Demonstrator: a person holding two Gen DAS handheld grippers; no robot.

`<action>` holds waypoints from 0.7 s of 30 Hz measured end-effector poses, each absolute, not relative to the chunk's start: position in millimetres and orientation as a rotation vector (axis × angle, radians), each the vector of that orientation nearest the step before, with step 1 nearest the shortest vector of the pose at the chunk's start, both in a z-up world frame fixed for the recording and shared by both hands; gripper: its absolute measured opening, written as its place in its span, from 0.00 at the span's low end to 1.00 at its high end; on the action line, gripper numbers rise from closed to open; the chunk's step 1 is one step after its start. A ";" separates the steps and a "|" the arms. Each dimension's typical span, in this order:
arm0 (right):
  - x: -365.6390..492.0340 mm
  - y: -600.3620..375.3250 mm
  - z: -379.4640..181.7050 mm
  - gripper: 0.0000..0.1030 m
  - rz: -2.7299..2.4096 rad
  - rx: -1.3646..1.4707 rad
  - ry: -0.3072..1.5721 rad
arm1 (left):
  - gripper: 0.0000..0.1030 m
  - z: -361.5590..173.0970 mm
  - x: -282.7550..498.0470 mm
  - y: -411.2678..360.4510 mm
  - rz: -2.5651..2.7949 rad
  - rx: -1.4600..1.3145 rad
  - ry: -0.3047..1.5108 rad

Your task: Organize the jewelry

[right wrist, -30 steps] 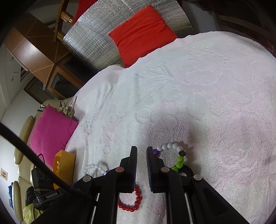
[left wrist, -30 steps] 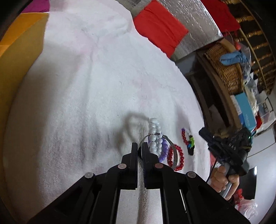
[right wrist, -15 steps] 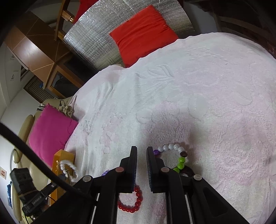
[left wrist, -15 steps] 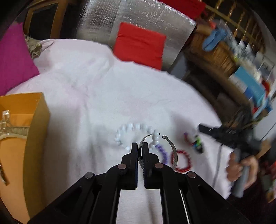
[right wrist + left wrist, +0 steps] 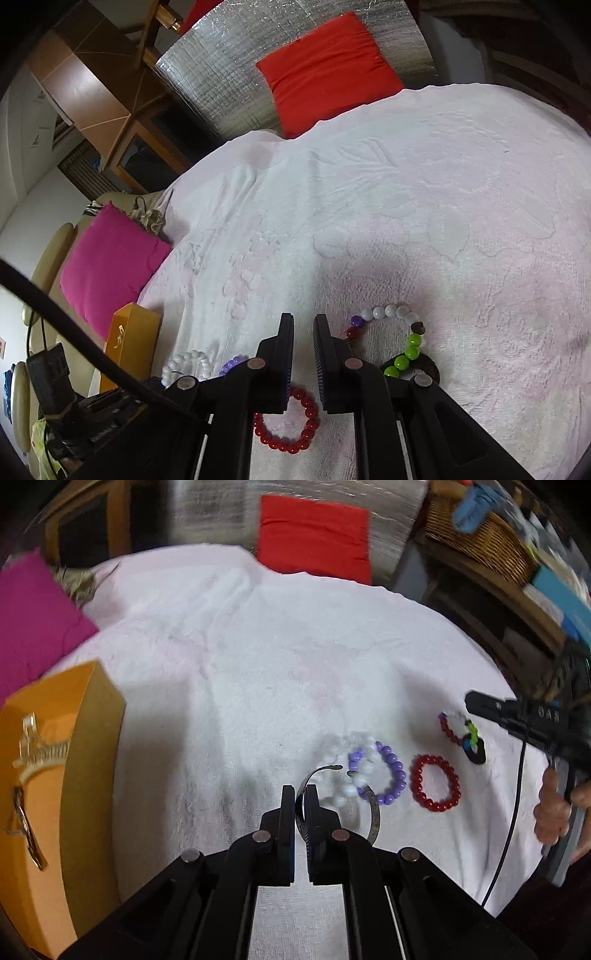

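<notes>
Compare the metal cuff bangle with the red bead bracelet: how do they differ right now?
The metal cuff bangle is a thin dark open band with a gap between its ends; the red bead bracelet is a closed ring of round beads. The bangle is pinched on edge in the left hand-held gripper, off the cloth; the bracelet lies flat and free on the white towel. Both are wrist-sized loops.

The left gripper (image 5: pixel 301 801) is pinching a thin metal bangle (image 5: pixel 373 812), angled downward; the right gripper (image 5: pixel 303 332) is hovering, jaws nearly closed, empty.
</notes>
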State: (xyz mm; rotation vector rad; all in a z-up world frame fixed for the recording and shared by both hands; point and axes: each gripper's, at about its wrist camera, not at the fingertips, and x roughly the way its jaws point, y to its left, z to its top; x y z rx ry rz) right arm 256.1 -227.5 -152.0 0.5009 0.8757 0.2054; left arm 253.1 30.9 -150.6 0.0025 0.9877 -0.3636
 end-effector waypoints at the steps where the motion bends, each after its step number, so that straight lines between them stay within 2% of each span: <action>1: 256.1 -227.3 -152.3 0.13 0.205 0.500 0.877 | 0.05 -147.5 251.1 27.9 -0.372 0.013 0.972; 8: 255.7 -229.7 -152.3 0.13 0.201 0.501 0.878 | 0.05 -146.8 254.7 33.9 -0.399 -0.063 0.976; 16: 254.6 -226.8 -151.8 0.13 0.216 0.494 0.877 | 0.05 -156.9 263.5 55.4 -0.561 -0.426 1.052; 21: 252.6 -217.4 -146.6 0.13 0.274 0.483 0.869 | 0.05 -151.0 260.0 54.3 -0.594 -0.448 1.026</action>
